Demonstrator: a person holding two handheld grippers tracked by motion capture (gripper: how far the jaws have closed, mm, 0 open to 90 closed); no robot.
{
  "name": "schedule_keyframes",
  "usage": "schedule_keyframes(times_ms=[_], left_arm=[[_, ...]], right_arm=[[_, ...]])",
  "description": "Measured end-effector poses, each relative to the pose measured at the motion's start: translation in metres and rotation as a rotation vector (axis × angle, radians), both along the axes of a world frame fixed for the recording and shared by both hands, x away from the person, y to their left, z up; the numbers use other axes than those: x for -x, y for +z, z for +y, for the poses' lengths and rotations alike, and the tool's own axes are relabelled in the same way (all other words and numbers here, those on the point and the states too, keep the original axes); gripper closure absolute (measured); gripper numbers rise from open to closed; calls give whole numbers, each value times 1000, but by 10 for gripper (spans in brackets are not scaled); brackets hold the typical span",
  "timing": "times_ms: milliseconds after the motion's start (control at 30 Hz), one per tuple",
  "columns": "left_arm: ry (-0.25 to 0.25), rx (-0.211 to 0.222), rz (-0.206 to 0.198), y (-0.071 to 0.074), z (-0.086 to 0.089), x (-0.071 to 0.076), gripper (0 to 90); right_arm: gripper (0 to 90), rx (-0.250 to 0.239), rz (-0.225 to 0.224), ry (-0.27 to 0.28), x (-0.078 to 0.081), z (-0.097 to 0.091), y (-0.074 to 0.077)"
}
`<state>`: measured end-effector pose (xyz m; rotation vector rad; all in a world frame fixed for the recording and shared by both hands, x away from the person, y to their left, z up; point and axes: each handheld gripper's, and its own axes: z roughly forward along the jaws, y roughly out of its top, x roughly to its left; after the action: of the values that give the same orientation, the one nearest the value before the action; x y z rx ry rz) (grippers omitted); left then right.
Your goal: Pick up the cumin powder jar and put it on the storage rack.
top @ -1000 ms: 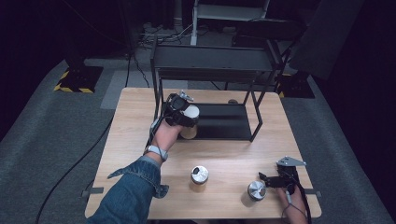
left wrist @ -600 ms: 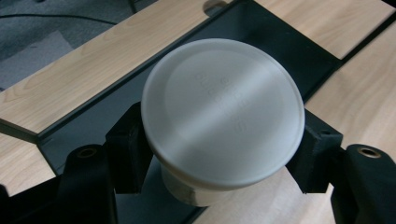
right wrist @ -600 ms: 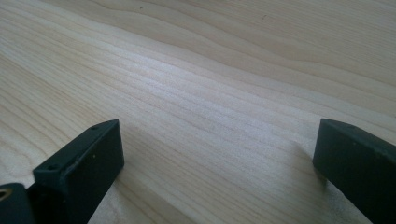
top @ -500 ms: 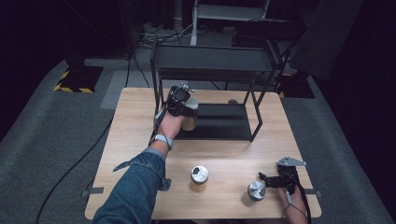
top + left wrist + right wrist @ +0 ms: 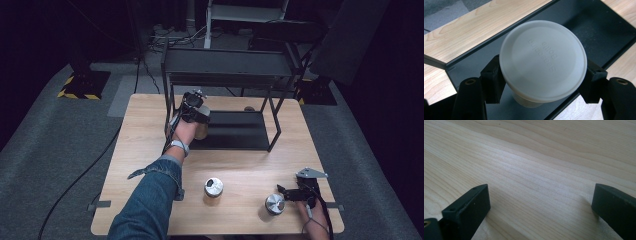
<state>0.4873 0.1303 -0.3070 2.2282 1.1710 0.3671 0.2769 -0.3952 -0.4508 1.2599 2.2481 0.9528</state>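
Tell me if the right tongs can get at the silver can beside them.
Probably yes: the right tongs stand open on the table, the silver can lies just beside them, and nothing lies between.

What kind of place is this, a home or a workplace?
Most likely a recording studio or lab, not a home: a pale wooden table stands on grey carpet amid black curtains, cables trail over the floor, and a yellow-and-black striped stand base sits nearby.
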Motion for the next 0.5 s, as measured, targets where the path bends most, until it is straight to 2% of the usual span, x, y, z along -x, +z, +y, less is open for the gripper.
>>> schedule_keyframes(times_ms=[200,233,300,433,467,500], left_arm=[[5,5,1,-5,2,-2,330],[9,17,-11,-8,4,0,329],[25,31,-7,-10,6,1,329],[14,29,-6,-10,9,0,327],[13,26,-8,-10,10,1,318],[15,25,-12,-9,10,2,246]], right_arm=[[14,0,1,4,0,0,0],[14,0,0,5,0,0,0],[14,0,0,6,0,0,0],[14,0,0,7,0,0,0],[14,0,0,7,0,0,0],[14,0,0,8,0,0,0]])
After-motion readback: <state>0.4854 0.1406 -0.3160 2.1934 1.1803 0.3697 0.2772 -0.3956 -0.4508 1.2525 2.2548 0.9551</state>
